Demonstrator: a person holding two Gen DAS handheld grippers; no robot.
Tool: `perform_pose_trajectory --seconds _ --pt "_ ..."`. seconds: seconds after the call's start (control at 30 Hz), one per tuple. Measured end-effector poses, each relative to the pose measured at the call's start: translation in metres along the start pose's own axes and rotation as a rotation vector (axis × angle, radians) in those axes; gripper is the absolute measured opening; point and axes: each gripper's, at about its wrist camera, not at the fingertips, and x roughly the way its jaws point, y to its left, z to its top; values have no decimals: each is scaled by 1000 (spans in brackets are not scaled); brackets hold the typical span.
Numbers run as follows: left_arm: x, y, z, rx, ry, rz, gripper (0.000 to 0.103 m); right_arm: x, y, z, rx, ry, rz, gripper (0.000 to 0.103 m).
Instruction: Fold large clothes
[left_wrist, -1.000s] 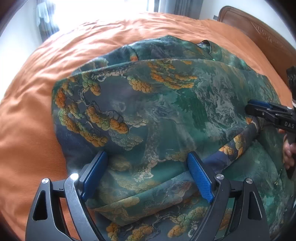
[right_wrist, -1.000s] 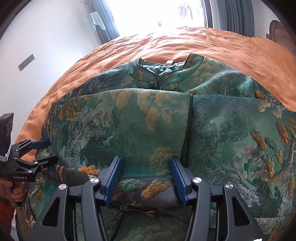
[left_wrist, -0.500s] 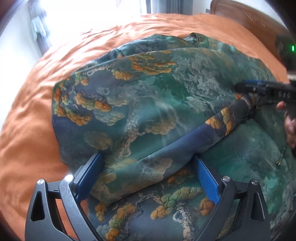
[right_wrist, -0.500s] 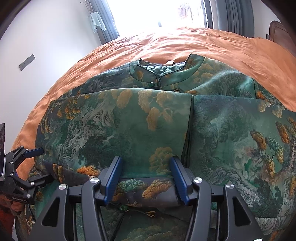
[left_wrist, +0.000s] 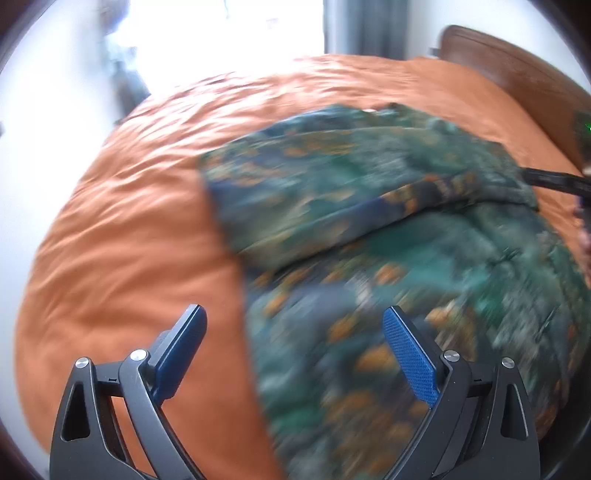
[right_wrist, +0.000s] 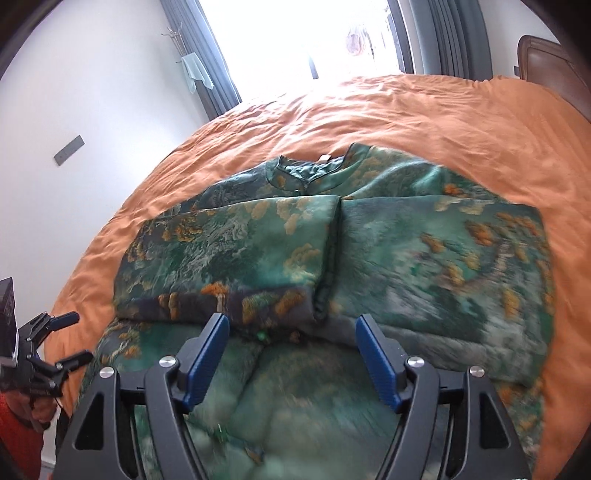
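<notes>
Lying spread across the orange bed (right_wrist: 424, 110), the green patterned robe (right_wrist: 424, 258) has one side already folded inward, collar toward the window. It looks soft, silky and likely slippery, light but floppy, so thin layers may slide apart. Left gripper (left_wrist: 295, 354) hovers with jaws wide and empty; right gripper (right_wrist: 291, 354) has jaws opening, nothing pinched. Best holds seem to be the thick lower fold edge and hem corners.
</notes>
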Motion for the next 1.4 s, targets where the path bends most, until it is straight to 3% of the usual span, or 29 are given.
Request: perform_pose_trajectory --seconds 0.1,0.23,0.43,0.57,0.73,0.8,1.0,1.07,1.13,1.17,1.23,1.33,1.4 --pt "-14 23 -24 -59 20 37 97 -36 -23 -14 4 -12 -43 74" --pt "-21 44 -58 -141 59 4 97 -83 -64 -45 28 -7 -136 74" --pt "-15 50 -99 -253 132 -92 97 -128 -119 -107 113 54 -224 74" --pt "-15 34 -109 -244 147 -151 97 -137 -151 -150 202 108 -233 74" --pt "-8 16 -114 -210 174 -251 97 -133 -163 -177 244 142 -135 74" --pt "-2 11 -116 -212 188 -286 97 -125 -165 -184 249 167 -39 74" --pt "4 0 -121 -222 206 -399 96 -108 -159 -198 247 212 114 75" --pt "4 -2 -119 -216 216 -406 90 -102 -159 -202 257 236 143 74" --pt "4 -4 -116 -205 227 -403 65 -101 -157 -202 264 247 159 55" --pt "3 -3 -115 -204 231 -396 60 -102 -156 -201 264 247 167 47" --pt "-1 2 -112 -226 231 -400 35 -109 -150 -198 254 243 172 32" --pt "-10 10 -109 -250 222 -408 24 -117 -139 -193 233 242 166 25" --pt "-22 12 -106 -226 203 -385 22 -123 -129 -190 228 234 167 23"
